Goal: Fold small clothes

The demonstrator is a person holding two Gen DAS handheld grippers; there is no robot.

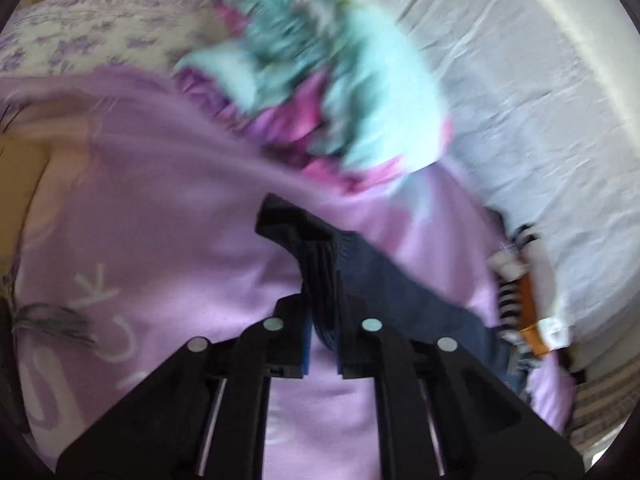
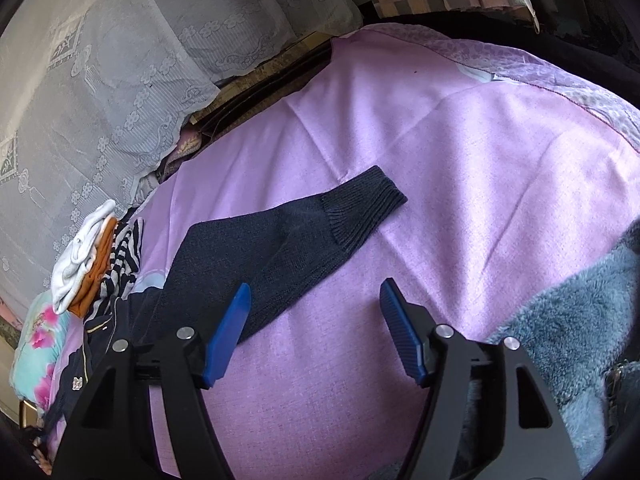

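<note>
Left wrist view is showing the left gripper [image 1: 322, 312] pinching a bunched fold of the navy knit sweater [image 1: 384, 280] at lower centre, lilac bedsheet [image 1: 160, 220] blurring behind it and a teal floral cloth [image 1: 340, 92] at upper centre. Folding is apparently just starting. In the right wrist view, folded clothes [image 2: 96, 264] are stacking at the left edge, the ribbed-cuff sleeve [image 2: 360, 208] is lying flat across the middle, and the right gripper [image 2: 316, 328] is hovering wide apart, empty, at lower centre; grasping that sleeve probably follows.
</note>
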